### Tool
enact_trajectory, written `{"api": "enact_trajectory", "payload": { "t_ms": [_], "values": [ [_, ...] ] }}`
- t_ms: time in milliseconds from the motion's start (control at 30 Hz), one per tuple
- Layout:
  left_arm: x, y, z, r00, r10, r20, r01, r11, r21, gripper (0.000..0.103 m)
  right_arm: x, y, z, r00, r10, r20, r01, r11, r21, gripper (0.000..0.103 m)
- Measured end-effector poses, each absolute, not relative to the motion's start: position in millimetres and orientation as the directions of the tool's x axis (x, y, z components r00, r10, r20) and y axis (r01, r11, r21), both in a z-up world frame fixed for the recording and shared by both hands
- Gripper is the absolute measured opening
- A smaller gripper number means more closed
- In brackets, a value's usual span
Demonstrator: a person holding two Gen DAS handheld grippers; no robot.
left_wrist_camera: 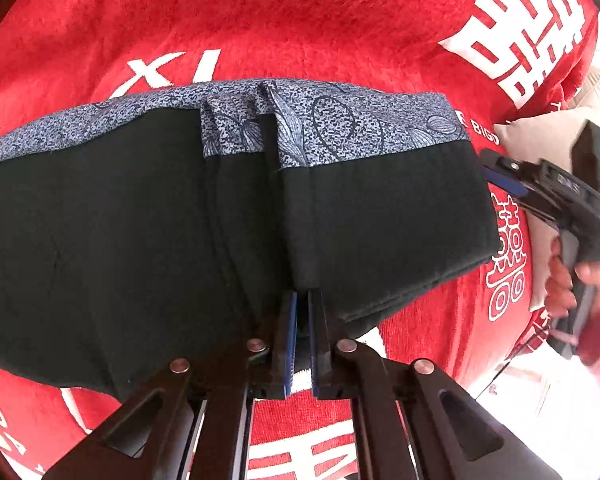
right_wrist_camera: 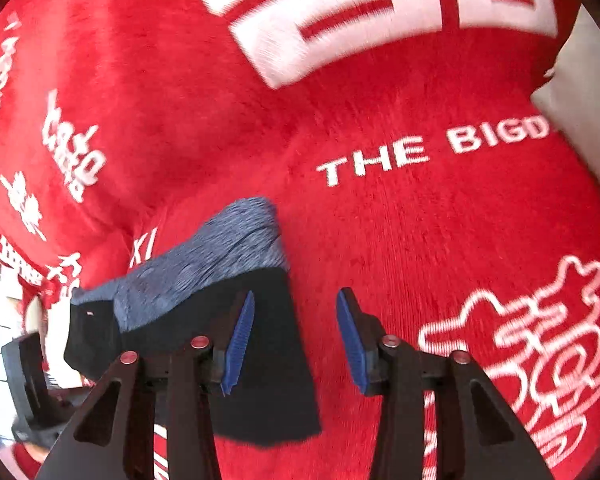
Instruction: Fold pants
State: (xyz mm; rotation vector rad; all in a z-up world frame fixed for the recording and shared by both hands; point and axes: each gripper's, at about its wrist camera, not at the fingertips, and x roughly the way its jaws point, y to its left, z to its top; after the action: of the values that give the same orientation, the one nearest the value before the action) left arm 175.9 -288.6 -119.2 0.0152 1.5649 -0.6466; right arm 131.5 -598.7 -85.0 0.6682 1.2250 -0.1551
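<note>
Pants (left_wrist_camera: 140, 220), black with a blue patterned waistband, are laid folded on a red blanket (left_wrist_camera: 300, 20) printed with white lettering. Their near edge is pinched between the closed jaws of the left gripper (left_wrist_camera: 302, 308). The right gripper (right_wrist_camera: 296, 340) is held partly open over the right end of the pants, with nothing gripped; one blue pad (right_wrist_camera: 240, 340) is seen above the black cloth, the other above the blanket.

We see both fisheye views brightly lit, curving hard toward dark corners; the right wrist view smears with motion blur, and whites at the edges blow out
</note>
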Motion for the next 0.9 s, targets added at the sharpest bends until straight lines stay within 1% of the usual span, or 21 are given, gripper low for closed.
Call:
{"api": "enact_trajectory", "payload": {
  "t_ms": [33,100,200,267,333,467,567,600,633,700,733,800,900],
  "values": [
    [175.9,-289.2,-118.7,-0.121,-0.37,-0.921,0.387,0.837,-0.387,0.007,135.3,-598.3,-89.2,0.345,0.247,-0.905,0.45,0.803,0.39,0.047],
    [176.2,-287.2,-115.8,-0.115,-0.371,-0.921,0.381,0.84,-0.386,0.007,139.5,-583.9,-89.3,0.321,0.221,-0.921,0.408,0.845,0.345,0.047],
    [179.4,-282.4,-105.4,-0.074,-0.347,-0.935,0.362,0.864,-0.35,0.007,142.5,-548.8,-86.6,0.297,0.185,-0.937,0.318,0.906,0.28,0.046],
    [183.6,-280.8,-93.5,-0.029,-0.324,-0.946,0.364,0.878,-0.312,0.007,143.3,-526.0,-84.8,0.291,0.109,-0.95,0.282,0.939,0.194,0.048],
    [189.3,-284.1,-80.2,0.005,-0.325,-0.946,0.366,0.881,-0.301,0.007,144.3,-517.1,-84.0,0.288,0.069,-0.955,0.275,0.949,0.152,0.048],
    [198.8,-307.5,-68.1,0.038,-0.357,-0.933,0.403,0.86,-0.313,0.007,145.0,-515.5,-82.7,0.28,0.071,-0.957,0.289,0.945,0.155,0.048],
    [208.6,-335.0,-80.0,0.044,-0.359,-0.932,0.413,0.856,-0.311,0.007,144.9,-515.6,-82.0,0.276,0.07,-0.959,0.276,0.95,0.149,0.049],
    [210.2,-343.7,-85.2,0.052,-0.349,-0.936,0.413,0.86,-0.299,0.007,143.9,-515.4,-82.3,0.274,0.07,-0.959,0.276,0.95,0.148,0.049],
    [210.7,-350.2,-95.7,0.069,-0.303,-0.95,0.413,0.876,-0.25,0.007,144.9,-516.4,-82.5,0.273,0.071,-0.959,0.277,0.949,0.149,0.049],
    [211.9,-349.5,-114.6,0.061,-0.25,-0.966,0.385,0.899,-0.209,0.007,141.4,-519.4,-80.8,0.271,0.082,-0.959,0.286,0.945,0.161,0.051],
    [211.3,-342.2,-125.7,0.042,-0.257,-0.966,0.362,0.905,-0.225,0.007,138.4,-521.3,-79.6,0.271,0.088,-0.959,0.289,0.943,0.168,0.053],
    [207.8,-332.6,-124.5,0.069,-0.296,-0.953,0.36,0.898,-0.253,0.007,133.4,-522.6,-77.4,0.27,0.098,-0.958,0.288,0.941,0.178,0.054],
    [201.2,-332.3,-121.2,0.079,-0.277,-0.958,0.397,0.89,-0.224,0.007,126.4,-521.5,-72.5,0.276,0.093,-0.957,0.291,0.941,0.175,0.055]
  ]
}}
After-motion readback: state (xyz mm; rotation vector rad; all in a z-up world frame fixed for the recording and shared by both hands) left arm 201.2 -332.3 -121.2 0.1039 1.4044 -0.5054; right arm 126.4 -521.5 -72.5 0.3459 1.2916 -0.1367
